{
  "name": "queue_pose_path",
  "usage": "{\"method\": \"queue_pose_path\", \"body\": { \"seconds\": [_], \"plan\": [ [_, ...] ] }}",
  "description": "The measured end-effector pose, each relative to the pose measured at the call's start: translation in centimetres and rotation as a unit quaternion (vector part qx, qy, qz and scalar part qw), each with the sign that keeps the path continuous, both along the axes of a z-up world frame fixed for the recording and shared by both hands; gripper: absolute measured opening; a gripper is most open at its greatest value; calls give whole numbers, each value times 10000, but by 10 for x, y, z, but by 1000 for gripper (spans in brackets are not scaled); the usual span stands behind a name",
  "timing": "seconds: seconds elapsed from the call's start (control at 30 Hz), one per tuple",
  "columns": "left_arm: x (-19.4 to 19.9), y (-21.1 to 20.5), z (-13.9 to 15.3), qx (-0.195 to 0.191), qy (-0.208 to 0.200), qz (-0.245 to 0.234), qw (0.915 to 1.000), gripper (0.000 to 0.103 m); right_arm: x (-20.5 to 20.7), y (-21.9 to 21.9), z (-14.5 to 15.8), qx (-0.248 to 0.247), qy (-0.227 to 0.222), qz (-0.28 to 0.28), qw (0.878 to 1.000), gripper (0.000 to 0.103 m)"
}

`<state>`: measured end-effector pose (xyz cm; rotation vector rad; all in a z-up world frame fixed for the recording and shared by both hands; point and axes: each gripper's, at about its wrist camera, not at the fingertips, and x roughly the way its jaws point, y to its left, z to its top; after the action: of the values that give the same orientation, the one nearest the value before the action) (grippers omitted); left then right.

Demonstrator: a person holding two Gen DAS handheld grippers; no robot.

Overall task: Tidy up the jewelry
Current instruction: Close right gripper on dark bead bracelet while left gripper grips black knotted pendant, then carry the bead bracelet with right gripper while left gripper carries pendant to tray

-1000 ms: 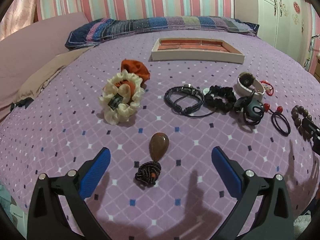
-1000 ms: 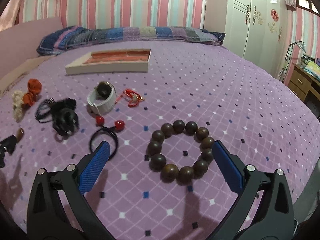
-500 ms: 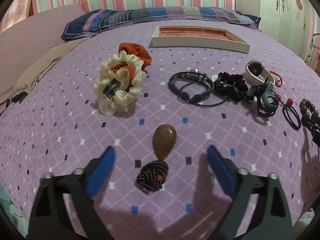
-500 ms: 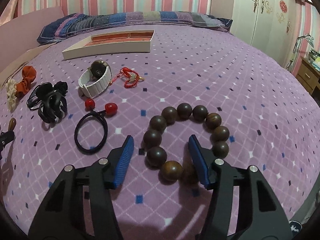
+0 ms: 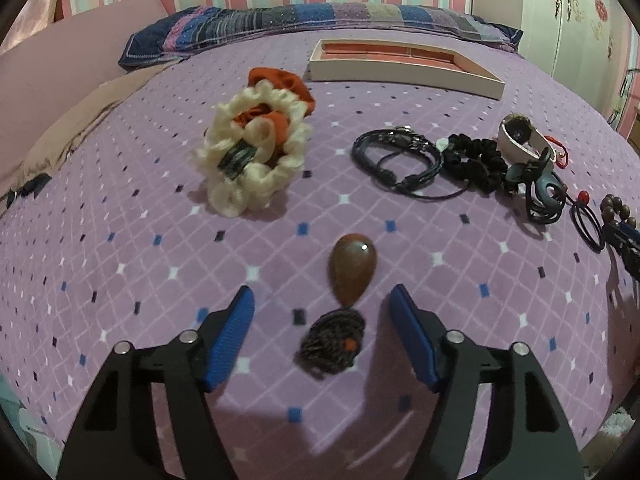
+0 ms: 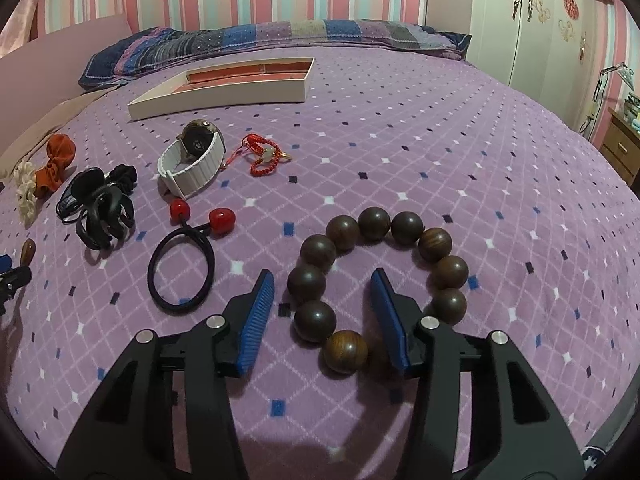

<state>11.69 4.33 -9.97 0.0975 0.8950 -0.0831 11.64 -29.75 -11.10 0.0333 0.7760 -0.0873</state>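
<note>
A brown teardrop pendant (image 5: 353, 273) with a knotted dark cord (image 5: 332, 342) lies on the purple bedspread. My left gripper (image 5: 322, 334) is open, its blue fingers either side of the cord knot, not touching it. A brown wooden bead bracelet (image 6: 378, 280) lies in the right wrist view. My right gripper (image 6: 323, 318) is open and straddles the bracelet's near left beads, one finger inside the ring, one outside. A white tray with a red lining (image 5: 404, 70) sits at the far side, and also shows in the right wrist view (image 6: 224, 92).
A cream and orange scrunchie (image 5: 256, 152), black cord bracelets (image 5: 396, 160), a black scrunchie (image 5: 474, 164), a black claw clip (image 6: 100, 212), a white watch (image 6: 192, 162), a red charm (image 6: 262, 156) and a red-beaded hair tie (image 6: 182, 266) lie between. A pillow (image 5: 320, 18) lies behind.
Both grippers have lowered and moved forward over their items. The left jaws have narrowed around the cord knot. The right jaws narrowed around the bracelet's near beads.
</note>
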Motion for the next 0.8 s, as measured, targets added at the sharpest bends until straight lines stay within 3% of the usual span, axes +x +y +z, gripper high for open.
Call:
{"method": "queue_pose_path", "body": {
  "seconds": [0.13, 0.2, 0.37, 0.5, 0.8],
  "plan": [
    [-4, 0, -1, 0, -4, -29, 10000, 62, -1, 2, -1, -27, -19, 30, 10000, 46],
    [-5, -3, -1, -6, -6, -63, 10000, 53, -1, 3, -2, -12, -17, 66, 10000, 43],
    [-11, -2, -1, -41, -3, -62, 10000, 43, -2, 6, -3, 19, -35, 135, 9999, 35],
    [-12, -4, -1, -7, -32, -67, 10000, 27, -1, 8, -2, 85, -32, 242, 9997, 25],
    [-12, -6, 2, -40, -105, -90, 9999, 25, -2, 3, 1, 239, -82, 354, 9991, 20]
  ]
}}
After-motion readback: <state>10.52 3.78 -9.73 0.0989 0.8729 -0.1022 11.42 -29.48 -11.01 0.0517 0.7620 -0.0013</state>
